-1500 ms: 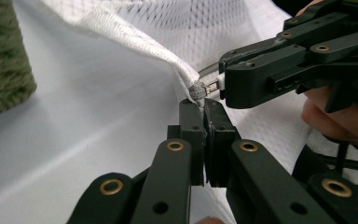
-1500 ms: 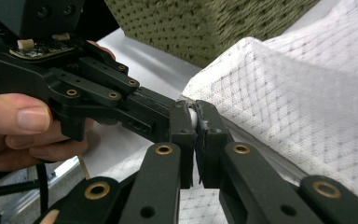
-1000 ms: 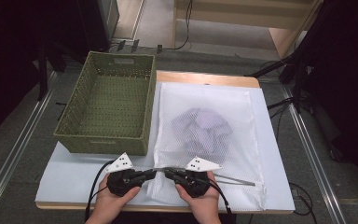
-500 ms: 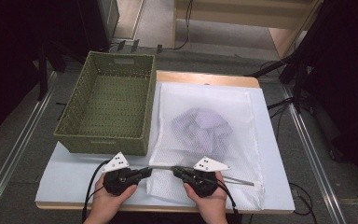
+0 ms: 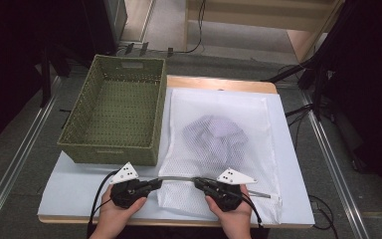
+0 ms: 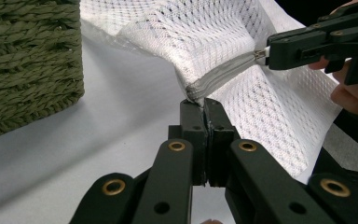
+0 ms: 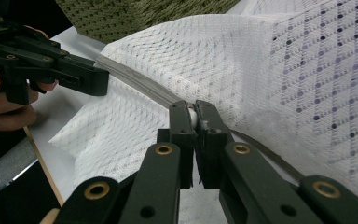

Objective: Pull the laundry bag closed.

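Note:
A white mesh laundry bag [image 5: 219, 107] lies on the table with a crumpled purple-dotted garment [image 5: 214, 137] inside. Its grey zipper [image 5: 179, 178] runs along the near edge. My left gripper [image 5: 158, 183] is shut on the zipper's left end, and the left gripper view shows its jaws [image 6: 204, 100] pinching the bunched tape [image 6: 223, 74]. My right gripper [image 5: 197, 183] is shut on the white zipper pull [image 7: 192, 114], a short way right of the left one. Between the two grippers the zipper is stretched taut and lifted off the table. The left gripper [image 7: 100, 79] faces me in the right gripper view.
A green woven basket [image 5: 112, 149] stands empty at the left, close beside the bag. The table's white mat [image 5: 69, 184] has bare space in front of the basket. Black cables trail from both grippers over the near edge.
My right gripper has slid to the right along the zipper, away from the left gripper, which stayed in place. The gap between the two has widened.

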Available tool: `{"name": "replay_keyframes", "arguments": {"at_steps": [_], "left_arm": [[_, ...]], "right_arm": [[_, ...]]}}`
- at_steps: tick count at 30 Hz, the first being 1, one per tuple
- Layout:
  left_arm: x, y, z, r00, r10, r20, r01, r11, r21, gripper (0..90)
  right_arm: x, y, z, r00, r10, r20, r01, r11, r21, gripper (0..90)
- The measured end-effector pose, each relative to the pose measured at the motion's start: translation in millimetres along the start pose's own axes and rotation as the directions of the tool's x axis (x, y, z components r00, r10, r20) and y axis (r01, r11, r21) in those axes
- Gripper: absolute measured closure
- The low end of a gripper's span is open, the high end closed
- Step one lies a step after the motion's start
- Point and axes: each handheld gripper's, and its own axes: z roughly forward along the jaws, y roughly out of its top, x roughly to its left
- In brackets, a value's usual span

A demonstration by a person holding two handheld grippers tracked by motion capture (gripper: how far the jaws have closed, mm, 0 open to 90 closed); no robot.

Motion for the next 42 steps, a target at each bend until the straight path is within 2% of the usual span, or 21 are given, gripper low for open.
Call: {"name": "replay_keyframes", "arguments": {"at_steps": [4,14,29,42], "left_arm": [[-3.0,-0.2,-0.8,0.9997,0.024,-0.01,-0.024,0.9997,0.001,89.5],[-3.9,-1.5,-0.1,0.9996,0.026,-0.013,-0.026,0.9997,0.005,89.5],[-3.9,-2.2,0.3,0.9993,0.03,-0.022,-0.03,0.9995,0.01,89.5],[-4.6,-2.6,0.4,0.9989,0.036,-0.029,-0.035,0.9993,0.014,89.5]], "right_arm": [[0.2,0.1,-2.7,0.9998,-0.018,0.002,0.018,1.0,-0.003,88.2],[-5.6,-0.8,-14.3,0.9997,-0.024,0.008,0.025,1.0,-0.016,88.2],[-28.1,-10.3,-43.0,0.9985,0.004,0.055,-0.002,0.999,-0.04,88.1],[-40.1,-17.6,-62.7,0.9952,0.015,0.096,-0.01,0.999,-0.052,88.1]]}}
